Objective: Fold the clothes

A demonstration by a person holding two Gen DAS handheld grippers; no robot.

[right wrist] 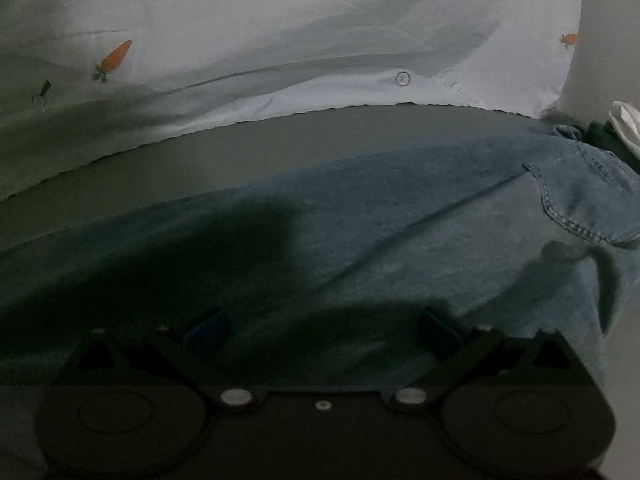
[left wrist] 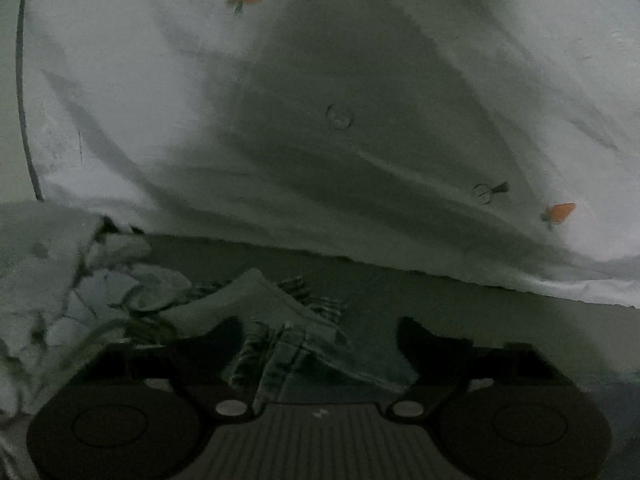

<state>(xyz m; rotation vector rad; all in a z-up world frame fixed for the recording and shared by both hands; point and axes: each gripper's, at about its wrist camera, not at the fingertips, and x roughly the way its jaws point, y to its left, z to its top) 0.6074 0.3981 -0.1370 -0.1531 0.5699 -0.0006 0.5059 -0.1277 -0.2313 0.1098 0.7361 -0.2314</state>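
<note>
The left gripper (left wrist: 320, 332) has its two dark fingers spread well apart. Between them, at about 6 o'clock in the left wrist view, lies a crumpled end of denim (left wrist: 280, 344) with a frayed hem; the pads do not press on it, so nothing is gripped. The gripper tilts downward toward the grey table (left wrist: 460, 300), which runs as a band across the middle of that view. Beyond the table band, from 9 o'clock round to 3 o'clock, spreads a white shirt (left wrist: 320, 100) printed with small orange carrots and fastened with clear buttons. At 8 o'clock sits a bunched pale cloth (left wrist: 44, 272) with dark markings.

The right gripper (right wrist: 322, 328) stands at its widest, fingertips far apart and empty. Below and ahead of it the denim garment (right wrist: 360, 232) lies flat, filling the view from 8 o'clock to 3 o'clock, with a stitched pocket at 3 o'clock. Whether the fingertips touch the fabric cannot be told in the shadow. This gripper also points downward, its shadow falling dark on the denim at 9 o'clock. Past a strip of bare table (right wrist: 200, 160), the carrot-print shirt (right wrist: 280, 40) covers the top from 10 to 1 o'clock. A bit of white cloth (right wrist: 624, 124) shows at 2 o'clock.
</note>
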